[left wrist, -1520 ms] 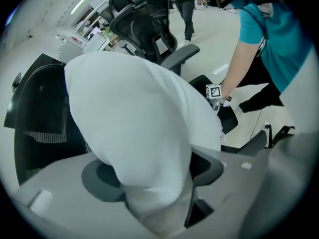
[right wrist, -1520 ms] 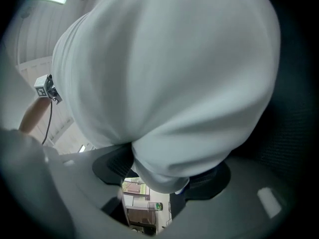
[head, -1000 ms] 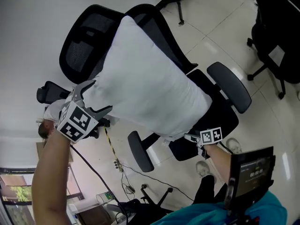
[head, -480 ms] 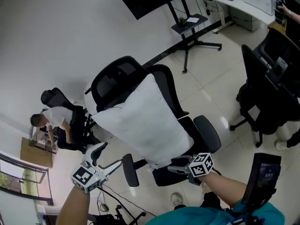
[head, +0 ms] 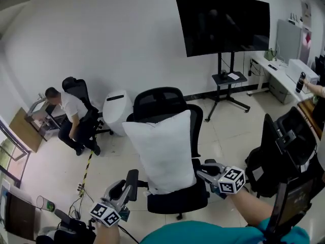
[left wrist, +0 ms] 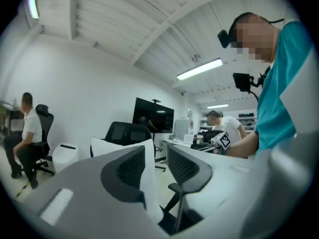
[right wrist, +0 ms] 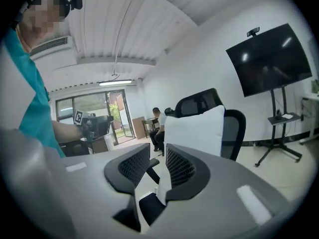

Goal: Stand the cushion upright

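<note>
The white cushion (head: pixel 165 151) stands upright on the seat of the black mesh office chair (head: pixel 161 101) and leans on its backrest. My left gripper (head: pixel 121 194) hovers low at the left, beside the chair's armrest and apart from the cushion. My right gripper (head: pixel 202 170) hangs just off the cushion's lower right edge. Both have just been closing their jaws, with nothing between them and a narrow gap left. The left gripper view has the left gripper (left wrist: pixel 155 153) facing the cushion (left wrist: pixel 107 146) from a distance. The right gripper (right wrist: pixel 157 153) faces the cushion (right wrist: pixel 194 128) likewise.
A person (head: pixel 68 108) sits at a desk on the left. A white round bin (head: pixel 116 111) stands behind the chair, a TV on a wheeled stand (head: pixel 223 24) at the back. Another black chair (head: pixel 279 151) is close on the right. Cables (head: pixel 84 172) lie on the floor.
Both grippers have come off the cushion and drawn back toward me, and their jaws have narrowed. The cushion now stands on the seat by itself. The head view has lifted toward the room.
</note>
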### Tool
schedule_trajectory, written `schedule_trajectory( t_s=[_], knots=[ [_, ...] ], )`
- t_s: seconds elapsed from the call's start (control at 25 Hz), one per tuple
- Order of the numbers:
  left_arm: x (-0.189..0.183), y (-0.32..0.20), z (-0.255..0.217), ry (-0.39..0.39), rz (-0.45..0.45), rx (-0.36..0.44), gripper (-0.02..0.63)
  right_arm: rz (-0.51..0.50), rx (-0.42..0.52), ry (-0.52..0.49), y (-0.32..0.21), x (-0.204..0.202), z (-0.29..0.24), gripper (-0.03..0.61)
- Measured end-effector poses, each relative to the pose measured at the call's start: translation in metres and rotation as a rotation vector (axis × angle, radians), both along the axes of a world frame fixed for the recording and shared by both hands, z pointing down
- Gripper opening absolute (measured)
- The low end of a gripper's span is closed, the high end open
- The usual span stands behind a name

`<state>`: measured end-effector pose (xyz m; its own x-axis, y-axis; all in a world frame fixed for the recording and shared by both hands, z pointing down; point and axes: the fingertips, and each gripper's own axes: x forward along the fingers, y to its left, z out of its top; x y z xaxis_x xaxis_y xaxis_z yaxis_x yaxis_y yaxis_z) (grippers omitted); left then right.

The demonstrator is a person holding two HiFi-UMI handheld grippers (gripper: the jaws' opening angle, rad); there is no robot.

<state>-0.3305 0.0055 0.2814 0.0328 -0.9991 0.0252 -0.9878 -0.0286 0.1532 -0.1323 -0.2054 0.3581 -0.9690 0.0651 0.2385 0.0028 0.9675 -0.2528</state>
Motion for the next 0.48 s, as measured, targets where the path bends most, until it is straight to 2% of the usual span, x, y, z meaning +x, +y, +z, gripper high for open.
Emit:
schedule_trajectory(
  t_s=[0.08,0.2,0.36,0.48],
  knots=[
    [-0.006,0.018,0.004,0.079,-0.057,0.062,0.095,0.051,0.065,0.020,0.000,0.008,-0.010,0.084],
    [-0.013,0.044,0.011,0.182,-0.087,0.102,0.011,0.131,0.126,0.053,0.010,0.015,-0.019,0.003],
    [-0.009,0.083,0.016,0.272,-0.035,0.122,0.011,0.175,0.093,0.042,0.051,0.023,-0.027,0.002],
    [-0.011,0.118,0.018,0.269,0.018,0.086,0.011,0.225,0.081,0.027,0.089,0.028,-0.031,0.002]
  ],
)
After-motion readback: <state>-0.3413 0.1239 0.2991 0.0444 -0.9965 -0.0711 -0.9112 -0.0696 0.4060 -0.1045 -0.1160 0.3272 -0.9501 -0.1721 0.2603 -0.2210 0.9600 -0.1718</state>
